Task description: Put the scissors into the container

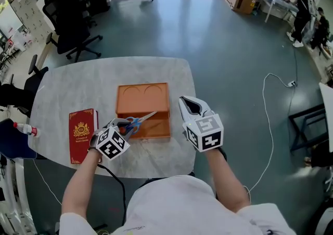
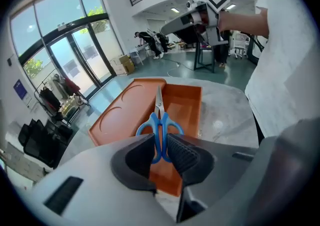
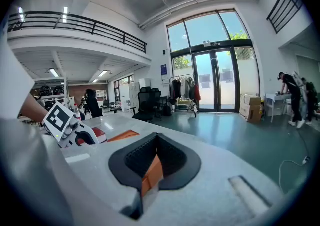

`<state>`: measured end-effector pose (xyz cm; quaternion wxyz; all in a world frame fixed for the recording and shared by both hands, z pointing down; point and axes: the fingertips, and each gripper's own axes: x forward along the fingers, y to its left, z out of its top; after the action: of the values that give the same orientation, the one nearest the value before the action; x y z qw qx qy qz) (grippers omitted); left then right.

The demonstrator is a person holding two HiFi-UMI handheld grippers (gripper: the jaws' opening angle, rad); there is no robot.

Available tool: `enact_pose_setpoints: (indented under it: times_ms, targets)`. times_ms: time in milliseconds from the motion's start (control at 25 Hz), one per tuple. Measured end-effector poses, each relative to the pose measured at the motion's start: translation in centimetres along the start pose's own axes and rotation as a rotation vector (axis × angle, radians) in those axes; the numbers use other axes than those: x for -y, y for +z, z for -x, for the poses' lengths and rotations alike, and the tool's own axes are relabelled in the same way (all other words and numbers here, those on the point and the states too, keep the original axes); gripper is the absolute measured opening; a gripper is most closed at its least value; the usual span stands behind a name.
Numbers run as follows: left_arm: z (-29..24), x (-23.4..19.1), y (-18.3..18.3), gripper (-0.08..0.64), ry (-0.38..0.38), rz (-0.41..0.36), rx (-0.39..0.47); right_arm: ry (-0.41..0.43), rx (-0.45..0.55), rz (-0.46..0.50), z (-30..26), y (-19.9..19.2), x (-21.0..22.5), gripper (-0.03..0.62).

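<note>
Above the orange container [image 1: 143,96], the scissors [image 1: 136,121] are held by their blue handles, with the closed metal blades pointing away from the person. In the left gripper view the scissors [image 2: 160,125] stand upright between the two dark ribbed pads, and the blade tip reaches about where the container's [image 2: 125,109] deeper half meets its flat half, which is marked with two arcs. Whether the scissors touch the container cannot be told. The left gripper [image 1: 120,126] has its jaws clamped narrowly on the handles and sits at the container's near left corner. The right gripper [image 1: 190,104] hovers just beside the container's right edge. In its own view the right gripper [image 3: 156,157] has its jaws pressed together with nothing gripped, and only a sliver of orange shows in the gap below them. A red book [image 1: 82,135] lies flat on the pale round-cornered table [image 1: 78,83], just left of the left gripper. Black office chairs [image 1: 73,20] stand on the grey floor beyond the table, and a white cable [image 1: 268,119] trails across the floor to the right.
</note>
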<state>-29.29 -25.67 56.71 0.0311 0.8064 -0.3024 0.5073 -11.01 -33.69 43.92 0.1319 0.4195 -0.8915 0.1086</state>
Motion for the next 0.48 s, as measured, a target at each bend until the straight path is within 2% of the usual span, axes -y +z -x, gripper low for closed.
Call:
enact_pose_setpoints:
  times_ms: [160,480]
  targets:
    - [-1.0,0.4,0.0,0.077,-0.072,-0.076,-0.043,-0.021,-0.001,-0.009,0.2,0.0,0.5,0.005]
    - [-2.8,0.4,-0.3,0.077,-0.15,-0.147,-0.107,-0.061,-0.003,-0.028,0.8,-0.5,1.8,0.005]
